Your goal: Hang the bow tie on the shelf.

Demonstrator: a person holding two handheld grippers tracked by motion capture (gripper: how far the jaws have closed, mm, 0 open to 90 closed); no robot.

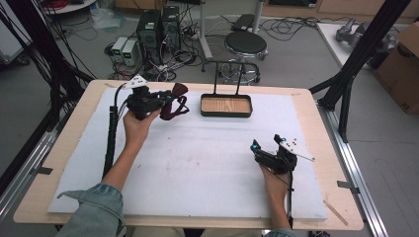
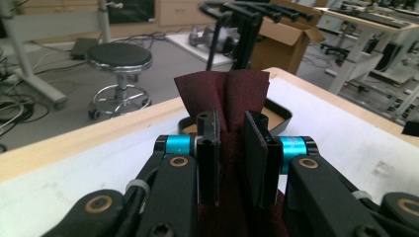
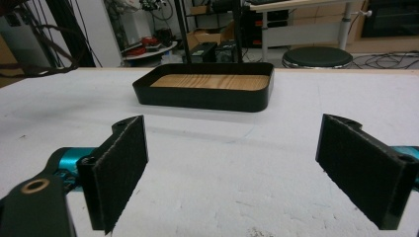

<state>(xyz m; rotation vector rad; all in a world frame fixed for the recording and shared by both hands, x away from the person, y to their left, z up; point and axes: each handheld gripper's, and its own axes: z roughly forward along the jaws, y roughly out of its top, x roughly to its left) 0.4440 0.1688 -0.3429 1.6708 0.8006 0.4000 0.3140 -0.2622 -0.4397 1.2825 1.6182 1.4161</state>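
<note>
Counter (image 1: 316,106): wooden top under a white mat, giving a soft, flat bed for the work; bare across its middle.
Tray (image 1: 226,113): black-walled with a wood-grain floor, at the far middle of the mat, nothing in it; by my reading the place the cloth is headed.
Left claw (image 1: 170,102): held up off the mat at far left, pointing toward the tray; jaws pinched tight on the cloth so it hangs free.
Right claw (image 1: 255,146): low over the mat at near right, jaws spread wide with nothing between them, facing the tray, seemingly waiting.
Cloth (image 2: 232,94): dark maroon, bunched into upright folds between the pads (image 2: 253,153), with a strap-like loop drooping below; soft and limp.
</note>
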